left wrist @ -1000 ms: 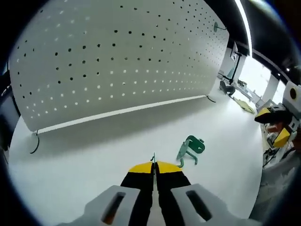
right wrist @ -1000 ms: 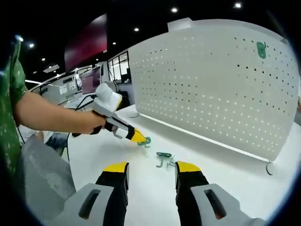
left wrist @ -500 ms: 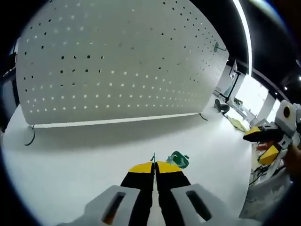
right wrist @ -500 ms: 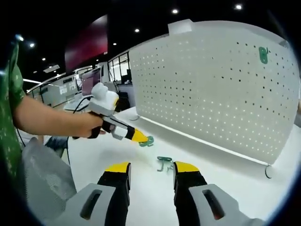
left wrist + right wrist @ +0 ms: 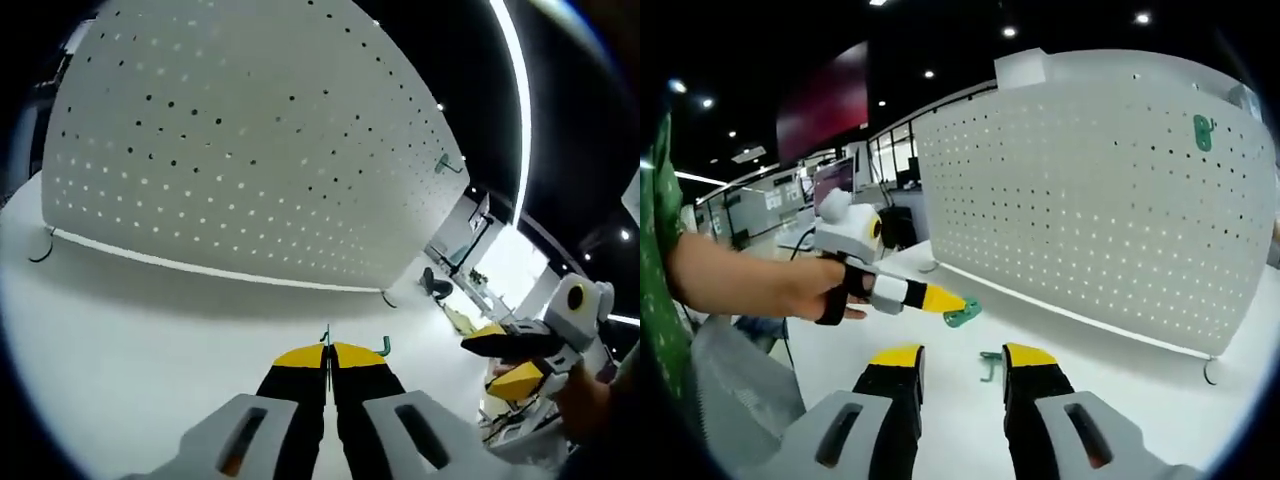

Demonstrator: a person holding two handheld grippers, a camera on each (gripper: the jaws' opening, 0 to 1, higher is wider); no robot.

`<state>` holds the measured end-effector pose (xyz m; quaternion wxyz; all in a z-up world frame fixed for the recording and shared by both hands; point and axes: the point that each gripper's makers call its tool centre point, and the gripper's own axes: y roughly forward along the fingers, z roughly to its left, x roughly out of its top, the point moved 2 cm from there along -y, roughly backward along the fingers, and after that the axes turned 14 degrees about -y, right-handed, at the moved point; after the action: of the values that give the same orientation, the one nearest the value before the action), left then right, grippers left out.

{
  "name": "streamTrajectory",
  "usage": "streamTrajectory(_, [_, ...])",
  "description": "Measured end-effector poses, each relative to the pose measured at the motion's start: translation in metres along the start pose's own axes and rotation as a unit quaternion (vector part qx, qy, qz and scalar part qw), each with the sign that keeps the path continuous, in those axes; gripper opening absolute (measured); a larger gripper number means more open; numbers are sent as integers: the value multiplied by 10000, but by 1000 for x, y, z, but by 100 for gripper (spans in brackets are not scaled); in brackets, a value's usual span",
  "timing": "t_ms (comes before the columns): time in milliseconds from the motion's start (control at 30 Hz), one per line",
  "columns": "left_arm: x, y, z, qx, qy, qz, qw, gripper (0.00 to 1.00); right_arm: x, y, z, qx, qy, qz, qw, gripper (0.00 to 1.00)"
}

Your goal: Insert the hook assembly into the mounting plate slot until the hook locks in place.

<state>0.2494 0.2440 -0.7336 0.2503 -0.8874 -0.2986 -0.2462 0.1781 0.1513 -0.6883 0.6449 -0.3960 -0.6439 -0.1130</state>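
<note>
White bench under dim ceiling lights, with a tall white pegboard standing along its far edge; places below are given relative to that pegboard. The left gripper, jaws pressed together, pinches a green hook piece in the air in front of the pegboard's lower left part. A second green hook lies on the bench, nearer the camera than the pegboard's base rail, between the tips of the right gripper, whose jaws are spread with nothing in them. A third green hook already hangs high in the pegboard's upper right corner. Compared with a second ago, the left gripper has lifted its piece off the bench and risen toward the pegboard. That suggests pickup is done and insertion comes next; nothing is slotted in yet.
</note>
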Motion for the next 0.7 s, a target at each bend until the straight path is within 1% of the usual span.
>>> streamTrajectory(167, [-3,-2,-19,-263,-161,-115,9995,2,8,-1,-2,-67,84,-57,9999,27])
streamTrajectory(400, [-8,-6,-39,-509,12,-216,9985,2,12,-2,-4,-152,208,-70,9996,22])
streamTrajectory(567, [-9,-12,-56,-739,140,-382,9964,2,16,-4,-4,-169,359,-122,9991,20])
streamTrajectory(700, [-11,-15,-66,-876,274,-509,9945,2,20,-5,-4,-188,498,-187,9984,18])
